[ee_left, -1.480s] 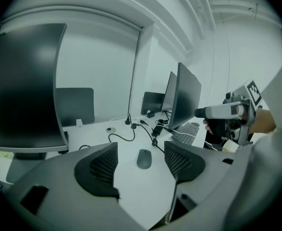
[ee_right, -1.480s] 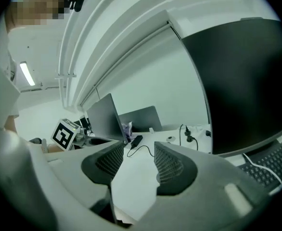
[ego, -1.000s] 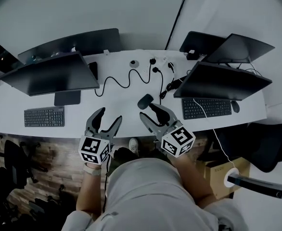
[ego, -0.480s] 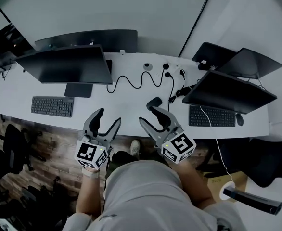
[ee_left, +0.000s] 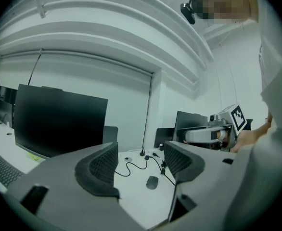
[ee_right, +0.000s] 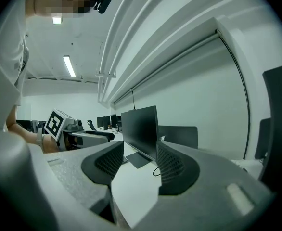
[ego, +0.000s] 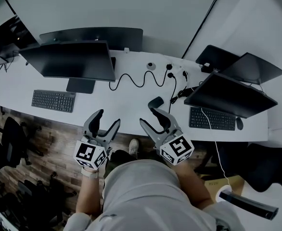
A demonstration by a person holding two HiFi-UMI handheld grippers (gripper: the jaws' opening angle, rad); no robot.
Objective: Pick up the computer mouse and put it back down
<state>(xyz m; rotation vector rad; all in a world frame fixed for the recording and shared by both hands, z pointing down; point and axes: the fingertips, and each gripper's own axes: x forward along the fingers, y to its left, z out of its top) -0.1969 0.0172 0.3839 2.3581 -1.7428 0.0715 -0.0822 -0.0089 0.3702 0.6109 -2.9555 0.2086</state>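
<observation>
A dark computer mouse [ego: 155, 101] lies on the white desk [ego: 131, 105] near its front edge, just beyond the far jaw of my right gripper [ego: 148, 117]. That gripper is open and holds nothing, and the mouse is not between its jaws. My left gripper [ego: 106, 120] hovers open and empty over the desk's front edge, to the left. In the left gripper view the mouse [ee_left: 152, 182] rests on the desk ahead, between the jaw lines of the left gripper [ee_left: 141, 162] but well beyond them. The right gripper view shows the right gripper [ee_right: 135, 165] with only bare desk between its jaws.
A large monitor [ego: 71, 60] and a keyboard [ego: 53, 100] stand at the left. Two tilted monitors [ego: 230, 95], a second keyboard [ego: 213, 119] and another mouse [ego: 240, 123] are at the right. A black cable [ego: 141, 81] snakes behind the mouse. A black chair [ego: 271, 162] stands at the lower right.
The head view has swung left, so the desk sits further right in the picture. Both grippers stay open at the desk's front edge, slightly shifted. The mouse has not moved.
</observation>
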